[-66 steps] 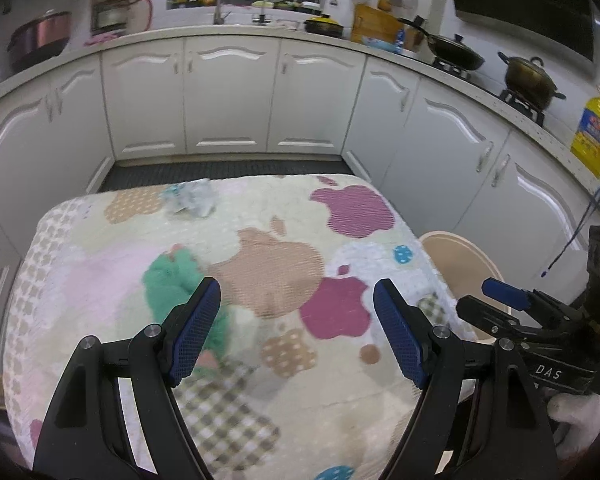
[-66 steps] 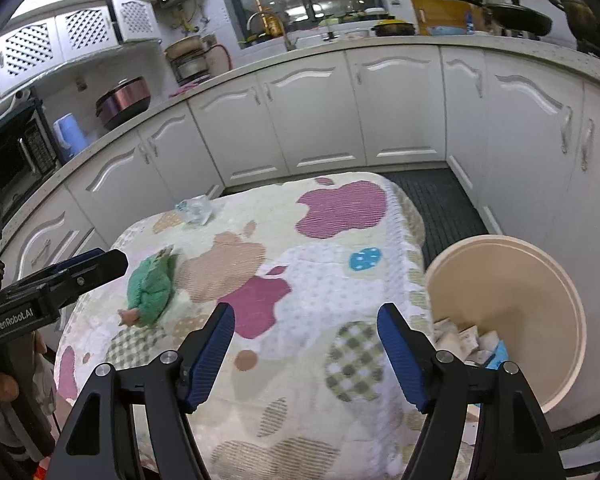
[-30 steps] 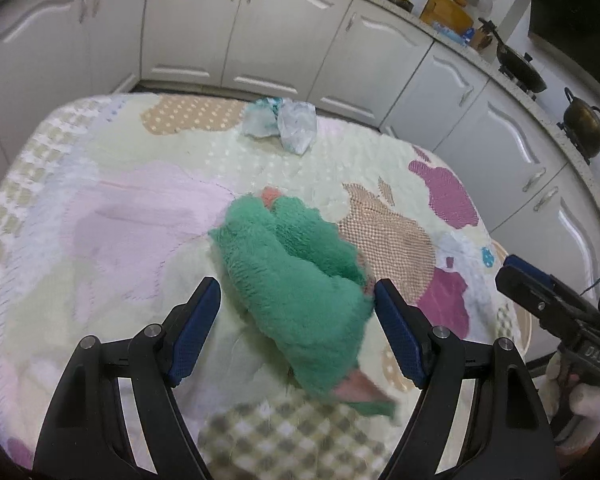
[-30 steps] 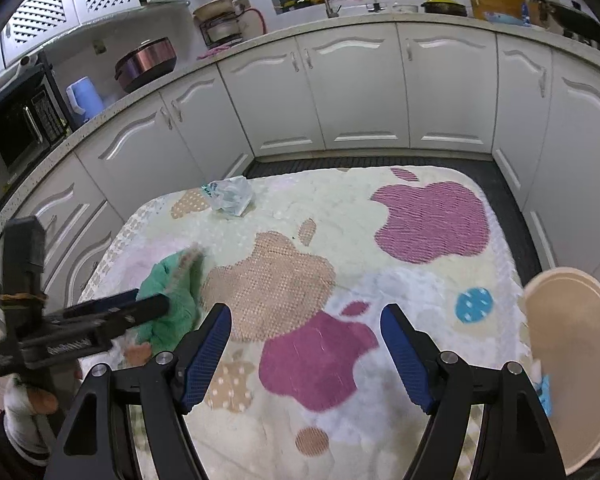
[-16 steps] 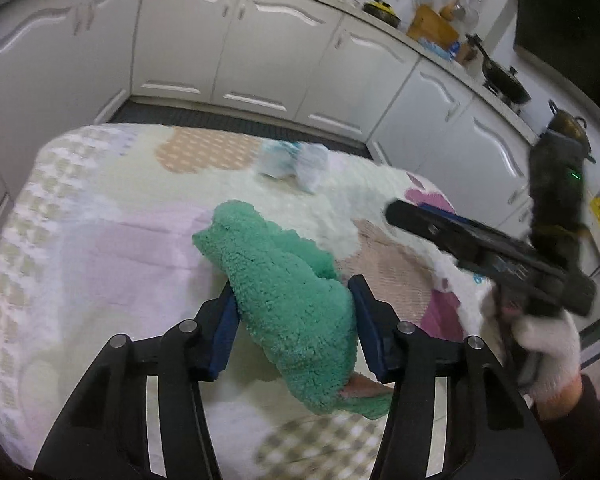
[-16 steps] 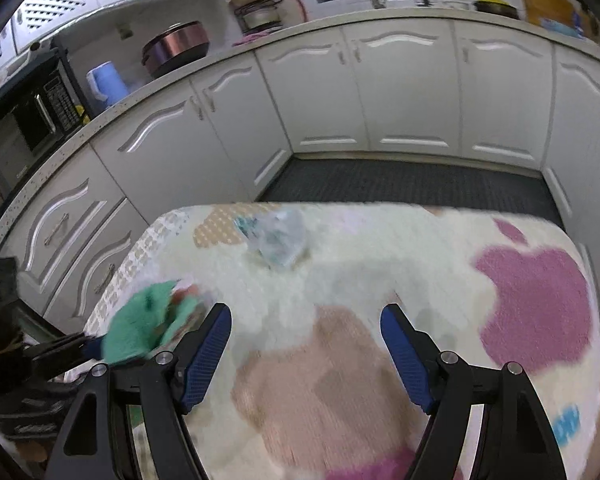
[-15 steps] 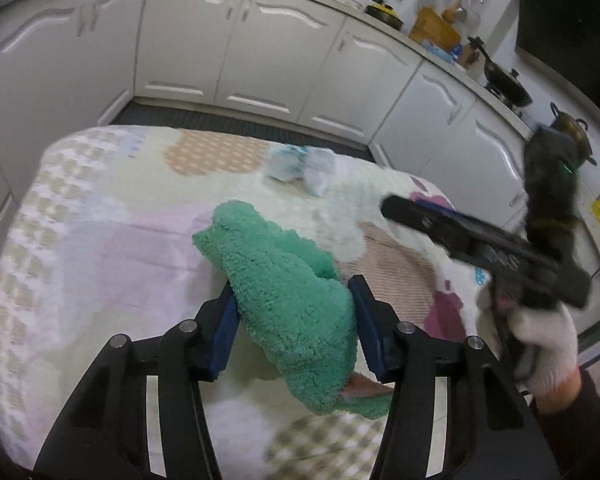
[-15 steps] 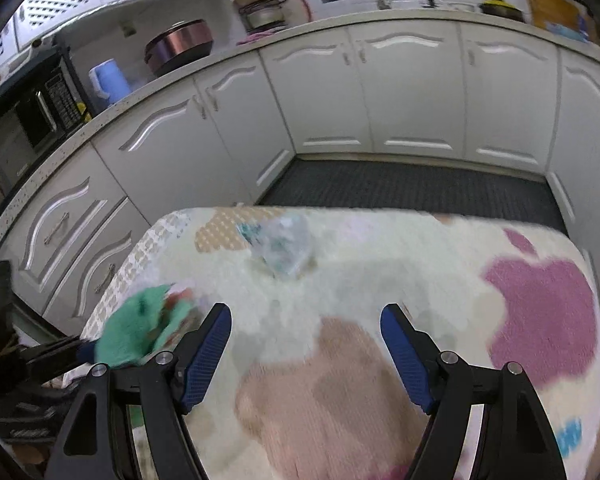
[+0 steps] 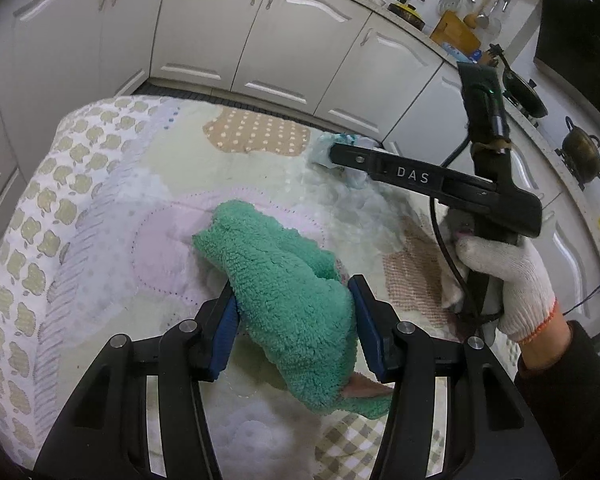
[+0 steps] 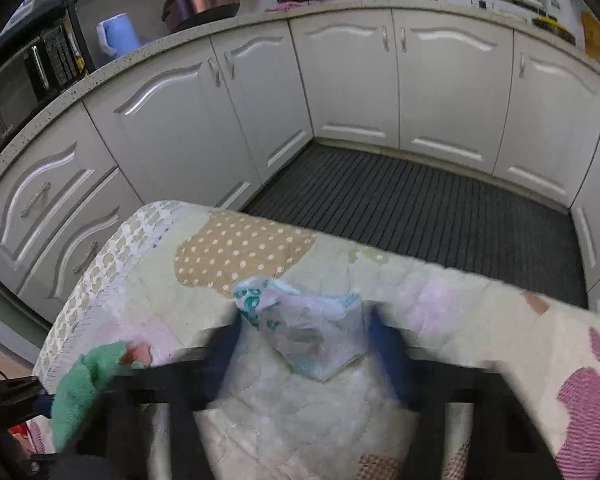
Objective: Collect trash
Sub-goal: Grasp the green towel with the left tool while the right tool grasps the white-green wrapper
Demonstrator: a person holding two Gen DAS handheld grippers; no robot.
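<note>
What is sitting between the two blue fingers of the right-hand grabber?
A crumpled plastic wrapper, lying on the patterned quilt; the right wrist view shows it between the blurred blue fingers.

Black left tool (image 9: 294, 320) with blue pads (image 9: 224, 330) and silver screws. Black right tool (image 9: 432, 184) marked "DAS", trailing black cable; white knit glove (image 9: 508, 276), orange-trimmed cuff, dark sleeve
</note>
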